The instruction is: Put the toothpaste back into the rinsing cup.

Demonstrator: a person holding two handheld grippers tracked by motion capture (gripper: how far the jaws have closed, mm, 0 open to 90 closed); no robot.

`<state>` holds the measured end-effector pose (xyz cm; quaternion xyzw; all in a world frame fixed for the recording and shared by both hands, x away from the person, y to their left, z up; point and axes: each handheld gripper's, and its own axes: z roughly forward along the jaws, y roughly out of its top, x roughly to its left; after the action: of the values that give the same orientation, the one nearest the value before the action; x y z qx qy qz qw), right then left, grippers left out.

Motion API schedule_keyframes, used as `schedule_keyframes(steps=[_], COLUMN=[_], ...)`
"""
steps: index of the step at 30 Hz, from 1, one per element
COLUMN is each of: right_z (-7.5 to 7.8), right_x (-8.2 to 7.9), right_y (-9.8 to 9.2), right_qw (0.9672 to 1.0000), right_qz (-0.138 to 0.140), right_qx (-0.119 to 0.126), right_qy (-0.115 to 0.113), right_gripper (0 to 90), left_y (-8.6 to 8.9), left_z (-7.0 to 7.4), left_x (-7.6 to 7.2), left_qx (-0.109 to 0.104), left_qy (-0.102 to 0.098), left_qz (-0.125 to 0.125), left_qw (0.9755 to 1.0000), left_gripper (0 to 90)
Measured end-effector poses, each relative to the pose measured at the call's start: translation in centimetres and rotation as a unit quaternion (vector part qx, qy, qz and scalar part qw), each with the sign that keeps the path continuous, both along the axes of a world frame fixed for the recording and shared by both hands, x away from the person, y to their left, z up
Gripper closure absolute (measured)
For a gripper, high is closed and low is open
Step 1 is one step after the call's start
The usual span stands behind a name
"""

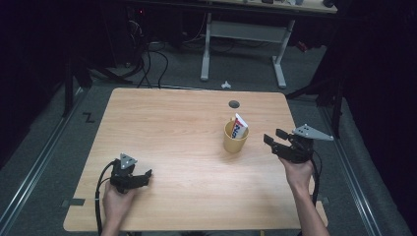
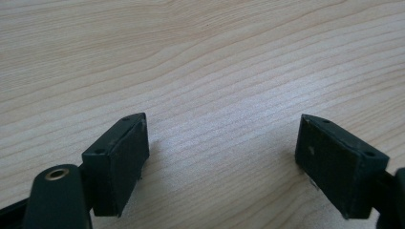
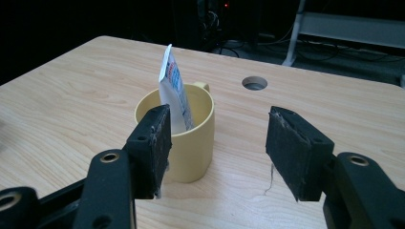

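A yellow mug (image 1: 235, 139) (image 3: 184, 138) stands upright on the right half of the wooden table (image 1: 172, 128). A white toothpaste tube (image 1: 239, 126) (image 3: 174, 88) with red and blue print stands inside it, sticking out above the rim. My right gripper (image 1: 274, 137) (image 3: 217, 143) is open just right of the mug, pointing at it, with nothing between its jaws. My left gripper (image 1: 146, 175) (image 2: 222, 152) rests low over bare wood at the front left, open and empty.
A round cable hole (image 1: 234, 103) (image 3: 254, 83) lies in the table behind the mug. Past the far edge stand a white desk frame (image 1: 243, 44) and floor cables (image 1: 147, 59). A metal rail (image 1: 39, 157) runs along the left.
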<state>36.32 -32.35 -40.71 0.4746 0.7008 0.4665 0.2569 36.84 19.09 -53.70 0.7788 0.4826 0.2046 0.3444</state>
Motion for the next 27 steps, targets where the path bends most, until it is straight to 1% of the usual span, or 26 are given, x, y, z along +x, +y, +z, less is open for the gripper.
schedule_keyframes(steps=[17, 24, 27], right_z=[-1.7, -2.4, -2.6], right_x=[-1.5, -1.9, -2.1], right_y=[-0.8, -1.2, -1.3], right_qw=[0.9999, 0.9998, 0.9998], right_qz=[-0.008, -0.015, -0.017], right_qx=[0.005, 0.008, 0.006], right_qy=[0.006, 0.012, 0.013], right_gripper=[42.5, 42.9, 43.3], left_y=[0.0, 0.0, 0.0], left_z=[0.0, 0.0, 0.0], left_x=[0.0, 0.0, 0.0], left_qx=[0.0, 0.0, 0.0], left_qy=[0.0, 0.0, 0.0], left_qz=[0.0, 0.0, 0.0], left_qw=[1.0, 1.0, 1.0], left_gripper=[19.3, 19.3, 19.3])
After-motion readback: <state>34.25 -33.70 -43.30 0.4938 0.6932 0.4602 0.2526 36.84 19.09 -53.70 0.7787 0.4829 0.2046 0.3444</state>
